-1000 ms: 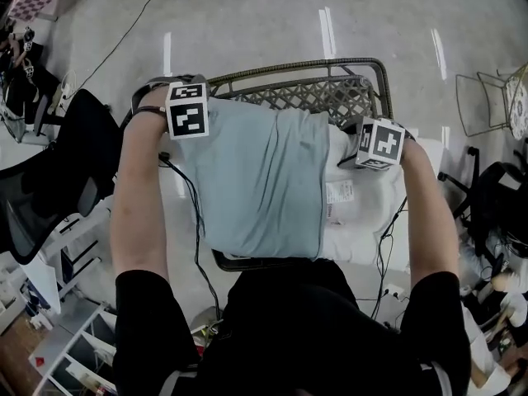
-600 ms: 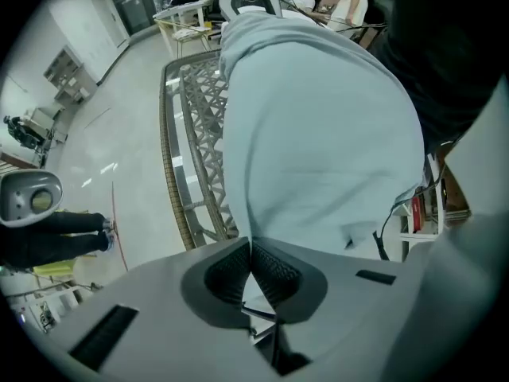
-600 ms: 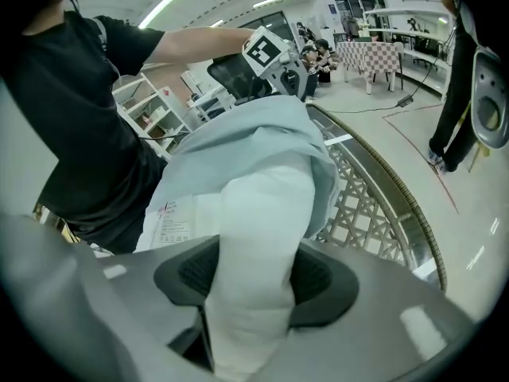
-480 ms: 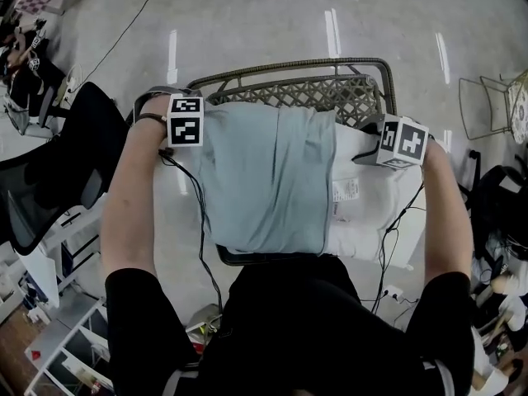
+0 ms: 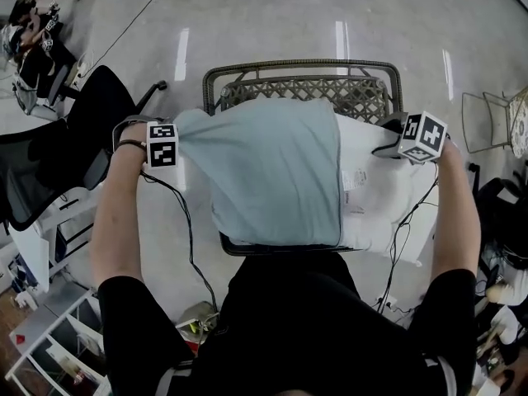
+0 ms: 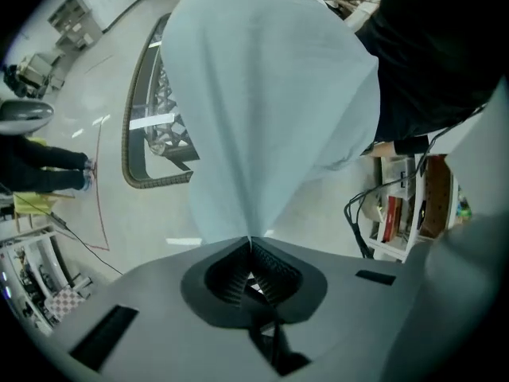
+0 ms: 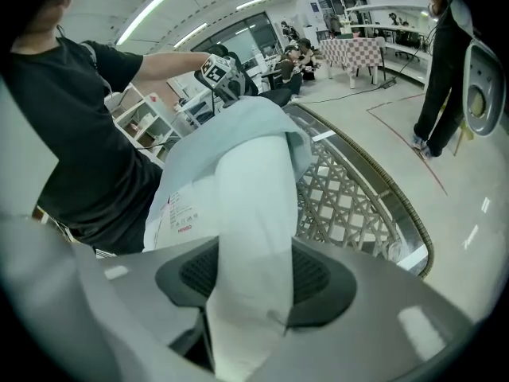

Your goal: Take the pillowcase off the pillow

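- Currently the left tool point(image 6: 251, 243) is pinched tight on a corner of the pale blue pillowcase point(image 5: 272, 172), and the cloth fans out taut from its closed jaws.
- That corner is drawn out past the left edge of the wicker chair point(image 5: 355, 97).
- The pillowcase covers the left and middle of the white pillow point(image 5: 375, 196); its open hem runs front to back just left of the pillow's label point(image 5: 353, 178).
- The pillow lies across the chair seat, with its bare right end reaching beyond the chair's right edge.
- The right tool point(image 7: 248, 293) holds that bare end: its jaws have just been closing, and a thick fold of white pillow fabric fills the gap between them, pressed by both pads.
- Both of the person's arms are spread wide, one at each side of the chair.
- A black office chair point(image 5: 91, 122) stands on the floor near the left tool.
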Motion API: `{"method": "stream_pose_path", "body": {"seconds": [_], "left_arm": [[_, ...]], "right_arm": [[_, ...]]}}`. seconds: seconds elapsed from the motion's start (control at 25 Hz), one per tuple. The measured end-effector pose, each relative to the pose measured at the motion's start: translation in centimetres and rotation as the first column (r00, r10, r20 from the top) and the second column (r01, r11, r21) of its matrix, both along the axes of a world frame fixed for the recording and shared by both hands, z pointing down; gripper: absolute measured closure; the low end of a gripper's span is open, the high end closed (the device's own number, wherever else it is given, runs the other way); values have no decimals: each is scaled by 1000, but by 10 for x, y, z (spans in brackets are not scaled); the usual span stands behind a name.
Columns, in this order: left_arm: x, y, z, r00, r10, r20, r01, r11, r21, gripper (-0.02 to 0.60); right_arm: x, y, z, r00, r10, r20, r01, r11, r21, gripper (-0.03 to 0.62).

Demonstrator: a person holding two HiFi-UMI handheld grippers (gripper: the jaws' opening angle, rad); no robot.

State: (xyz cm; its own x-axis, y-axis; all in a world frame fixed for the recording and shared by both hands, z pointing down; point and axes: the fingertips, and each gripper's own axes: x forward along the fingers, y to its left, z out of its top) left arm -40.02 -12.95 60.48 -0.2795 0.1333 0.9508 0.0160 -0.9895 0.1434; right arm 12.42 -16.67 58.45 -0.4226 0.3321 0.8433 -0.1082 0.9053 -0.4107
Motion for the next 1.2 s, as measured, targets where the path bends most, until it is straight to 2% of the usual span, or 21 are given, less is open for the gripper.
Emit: {"method": "stream_pose_path", "body": {"seconds": [0.16, 0.24, 0.28, 0.32, 0.36, 0.4, 0.48, 0.52, 0.64, 0.76, 0.8, 0.84, 1.0, 1.12, 1.2], "left_arm": [[-1, 30, -3, 995, -92, -24, 91, 995, -35, 575], [15, 24, -7, 990, -120, -69, 120, 993, -5, 574], [26, 16, -11, 988, -119, -102, 122, 992, 28, 573], [41, 5, -16, 982, -117, -145, 127, 990, 61, 536], [59, -5, -23, 972, -120, -201, 139, 986, 86, 463], [78, -16, -32, 957, -124, -262, 156, 982, 103, 435], [116, -34, -42, 926, -119, -359, 172, 978, 118, 426], [130, -42, -41, 920, -105, -379, 163, 979, 125, 423], [157, -58, -14, 937, -34, -348, 86, 987, 135, 390], [174, -55, 22, 950, -2, -312, 34, 995, 97, 396], [177, -53, 31, 953, 3, -304, 25, 996, 88, 465], [178, -52, 38, 955, 9, -296, 18, 996, 87, 571], [153, -58, 35, 974, 56, -217, -23, 988, 155, 572], [130, -57, 12, 976, 131, -172, -95, 975, 202, 574], [120, -45, 3, 974, 175, -143, -143, 968, 205, 574]], "right_arm": [[1, 0, -1, 1000, 10, -13, -10, 1000, 13, 349], [0, 1, 1, 998, -21, -60, 23, 999, 43, 341], [-1, 1, 2, 995, -42, -86, 47, 997, 59, 332], [-2, 2, 3, 992, -61, -109, 69, 995, 71, 324], [-3, 2, 4, 989, -75, -126, 85, 993, 80, 318], [-3, 2, 4, 987, -83, -139, 96, 992, 87, 312], [-3, 2, 3, 984, -90, -152, 106, 989, 100, 307], [-3, 2, 3, 984, -92, -154, 109, 988, 107, 306], [-6, 7, 0, 985, -89, -147, 106, 988, 116, 306], [-8, 11, -4, 988, -88, -127, 103, 987, 123, 312], [-8, 11, -4, 989, -88, -119, 102, 987, 124, 317], [-8, 11, -5, 990, -86, -111, 99, 987, 124, 323], [-3, 5, -5, 995, -64, -73, 72, 991, 112, 342], [3, 1, -5, 999, -30, -35, 33, 996, 80, 347], [5, -2, -6, 1000, -13, -17, 14, 998, 67, 349]]}}
